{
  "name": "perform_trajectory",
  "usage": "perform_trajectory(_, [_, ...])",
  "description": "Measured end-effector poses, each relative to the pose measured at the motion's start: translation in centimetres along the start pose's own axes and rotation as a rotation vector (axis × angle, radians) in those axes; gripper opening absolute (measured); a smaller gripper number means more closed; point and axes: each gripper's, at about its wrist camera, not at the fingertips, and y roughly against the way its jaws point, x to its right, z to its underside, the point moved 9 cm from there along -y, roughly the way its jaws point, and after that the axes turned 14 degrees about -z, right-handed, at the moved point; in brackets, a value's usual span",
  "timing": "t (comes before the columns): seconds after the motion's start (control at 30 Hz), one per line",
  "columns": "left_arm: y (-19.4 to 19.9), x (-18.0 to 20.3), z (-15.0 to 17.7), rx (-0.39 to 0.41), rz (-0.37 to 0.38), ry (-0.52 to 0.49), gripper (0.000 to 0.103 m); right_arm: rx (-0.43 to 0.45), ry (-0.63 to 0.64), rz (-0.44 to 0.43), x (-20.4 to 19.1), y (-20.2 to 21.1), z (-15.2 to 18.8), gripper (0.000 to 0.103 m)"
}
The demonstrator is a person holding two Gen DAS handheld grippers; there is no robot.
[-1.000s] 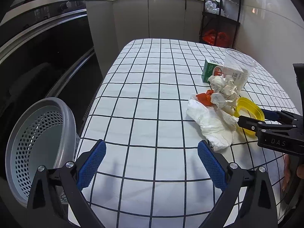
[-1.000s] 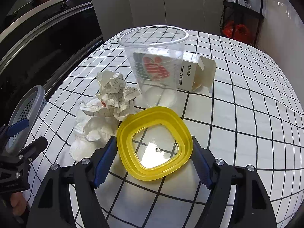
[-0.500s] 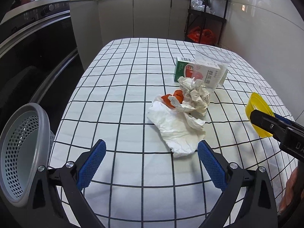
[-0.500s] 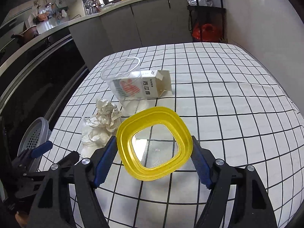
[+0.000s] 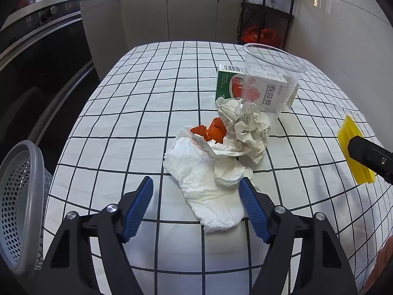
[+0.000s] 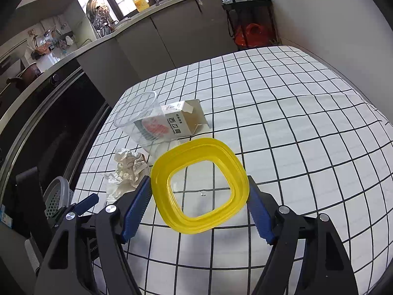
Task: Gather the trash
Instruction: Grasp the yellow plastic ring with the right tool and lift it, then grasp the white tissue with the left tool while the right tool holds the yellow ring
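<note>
My left gripper hangs low over the checked table, jaws closing around a white tissue; its left pad stands apart from the tissue. Beyond it lie crumpled paper and orange peel, then a clear plastic cup in front of a green carton. My right gripper is shut on a yellow lid, held above the table, right of the pile. The cup and the carton lie beyond it.
A grey perforated basket stands off the table's left edge, in front of a dark oven. A black shelf rack with a red bag is at the back right. A wall runs close along the right side.
My left gripper has come up to the tissue and its jaws have narrowed around it. The right gripper has lifted the yellow lid off the table and rolled, drawing back from the cup.
</note>
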Motion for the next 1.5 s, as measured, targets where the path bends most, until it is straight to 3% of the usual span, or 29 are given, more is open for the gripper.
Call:
perform_trajectory(0.1, [-0.1,0.1,0.3,-0.011,0.011,0.000,0.045,-0.005,0.009,-0.009,-0.4,-0.2,0.1,0.072])
perform_trajectory(0.17, [-0.1,0.1,0.5,-0.021,0.025,-0.001,0.022,-0.004,0.006,-0.014,-0.4,-0.3,0.0,0.072])
perform_trajectory(0.27, [0.3,-0.2,0.7,-0.014,0.028,0.002,0.008,-0.001,0.006,-0.018,-0.4,-0.2,-0.1,0.072])
perform_trajectory(1.03, [7.1,-9.8,0.8,0.085,-0.020,0.094,0.006,0.024,0.053,-0.063,-5.1,-1.0,0.3,0.072])
perform_trajectory(1.37, [8.4,-16.9,1.1,0.105,-0.081,0.178,0.006,0.019,0.159,-0.133,-11.5,-2.4,1.4,0.072])
perform_trajectory(1.5, [8.0,-17.9,1.4,0.096,-0.089,0.185,0.006,0.010,0.187,-0.140,-13.1,-3.2,1.9,0.072])
